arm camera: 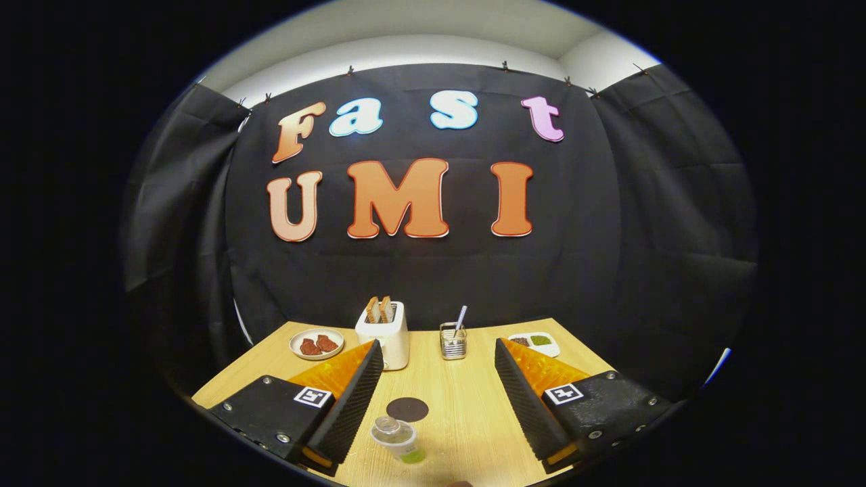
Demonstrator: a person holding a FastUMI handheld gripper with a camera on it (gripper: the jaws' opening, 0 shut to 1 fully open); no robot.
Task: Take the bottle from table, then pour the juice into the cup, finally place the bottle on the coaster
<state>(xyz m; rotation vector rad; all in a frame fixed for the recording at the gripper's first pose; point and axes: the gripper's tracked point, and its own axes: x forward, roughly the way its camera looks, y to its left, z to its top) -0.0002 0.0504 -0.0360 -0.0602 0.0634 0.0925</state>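
Bottle is standing just before the coaster, between the gripper's widely spread fingers, untouched.

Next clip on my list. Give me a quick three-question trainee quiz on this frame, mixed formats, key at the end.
1. True or false: the gripper is shut on the bottle.
2. What lies just beyond the bottle, between the fingers? A) coaster B) fork C) sponge
3. Fill in: the slices of bread stand in the ____.

Key: 1 false, the fingers are open and the bottle stands free; 2 A; 3 toaster.
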